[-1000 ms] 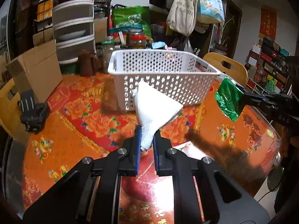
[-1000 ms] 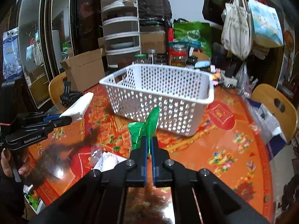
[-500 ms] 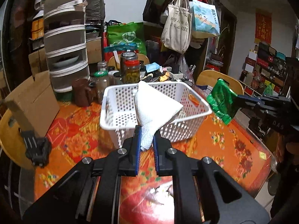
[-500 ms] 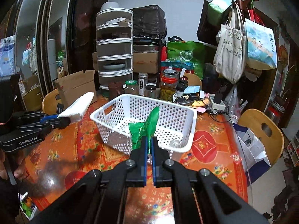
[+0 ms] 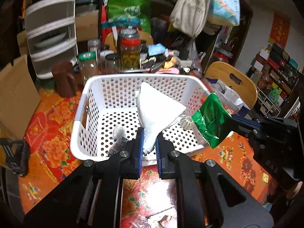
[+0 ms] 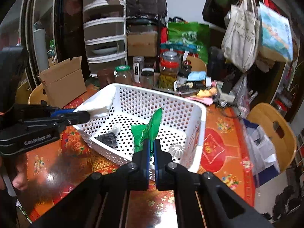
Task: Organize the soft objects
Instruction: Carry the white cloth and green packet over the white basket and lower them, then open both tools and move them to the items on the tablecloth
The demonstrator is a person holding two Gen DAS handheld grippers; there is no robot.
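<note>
My left gripper point(image 5: 148, 142) is shut on a white folded cloth point(image 5: 157, 108) and holds it above the near edge of a white perforated basket point(image 5: 98, 87). My right gripper point(image 6: 151, 150) is shut on a green foil packet point(image 6: 150, 131) over the basket's point(image 6: 197, 114) near wall. In the left wrist view the green packet point(image 5: 210, 121) hangs at the basket's right rim. In the right wrist view the cloth point(image 6: 96, 104) sits over the basket's left corner. Inside the basket lie a dark bundle point(image 6: 107, 138) and a small white ribbed piece point(image 6: 176, 149).
The basket stands on a round table with a red floral cover point(image 5: 49, 125). Behind it are several jars point(image 5: 131, 51), a brown pot point(image 5: 63, 79), a cardboard box point(image 6: 62, 79) and white drawers point(image 6: 105, 28). Wooden chairs point(image 6: 273, 131) stand at the table's edge.
Both grippers have moved forward and higher with their loads. The cloth and the green packet now hang over the basket, whose inside has come into view.
</note>
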